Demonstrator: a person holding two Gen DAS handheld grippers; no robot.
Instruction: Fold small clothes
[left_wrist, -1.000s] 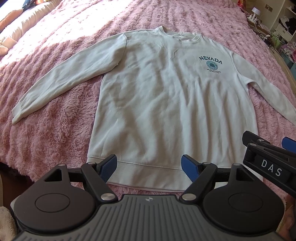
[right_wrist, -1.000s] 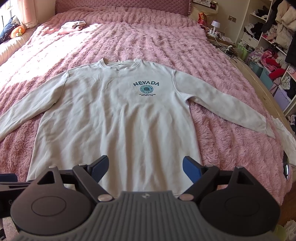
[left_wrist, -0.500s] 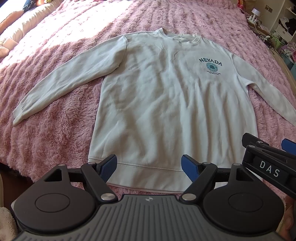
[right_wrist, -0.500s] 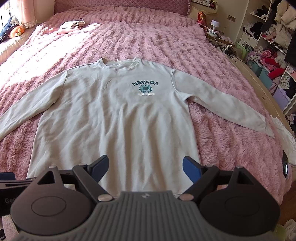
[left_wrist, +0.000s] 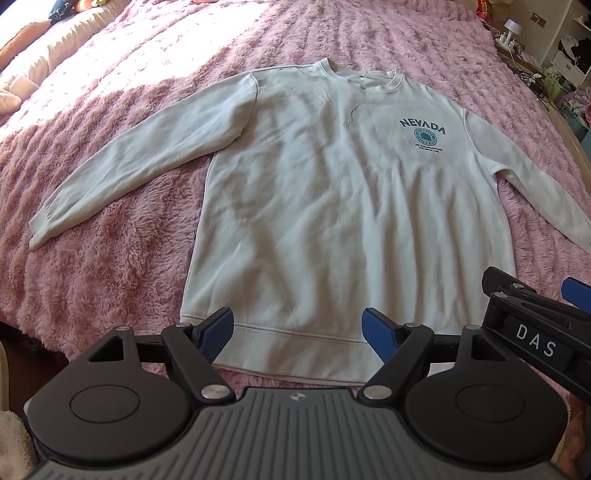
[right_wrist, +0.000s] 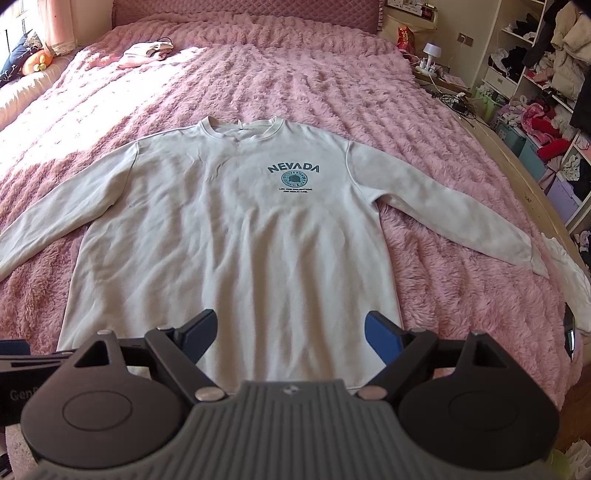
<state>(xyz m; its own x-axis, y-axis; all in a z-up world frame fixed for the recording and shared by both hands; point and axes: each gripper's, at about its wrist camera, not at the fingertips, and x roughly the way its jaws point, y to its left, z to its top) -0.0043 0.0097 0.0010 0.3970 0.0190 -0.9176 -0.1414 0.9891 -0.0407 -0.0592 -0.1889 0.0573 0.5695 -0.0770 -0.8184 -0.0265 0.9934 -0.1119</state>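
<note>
A white long-sleeved sweatshirt (left_wrist: 340, 206) with a teal "NEVADA" print lies flat, front up, on the pink fluffy bedspread (left_wrist: 110, 266), sleeves spread out to both sides. It also shows in the right wrist view (right_wrist: 236, 236). My left gripper (left_wrist: 299, 328) is open and empty, held above the hem near its left corner. My right gripper (right_wrist: 290, 330) is open and empty, above the hem's right part. The right gripper also shows at the right edge of the left wrist view (left_wrist: 535, 321).
A small pale garment (right_wrist: 146, 50) lies far back on the bed. Pillows and a soft toy (right_wrist: 35, 62) are at the back left. A bedside lamp (right_wrist: 430, 51), cables and open shelves with clothes (right_wrist: 546, 85) line the right side. The bed's near edge is just below the hem.
Both grippers have drifted slightly; the sweatshirt sits a little more to the right in the left wrist view. The sweatshirt itself has not moved, and both grippers stay open.
</note>
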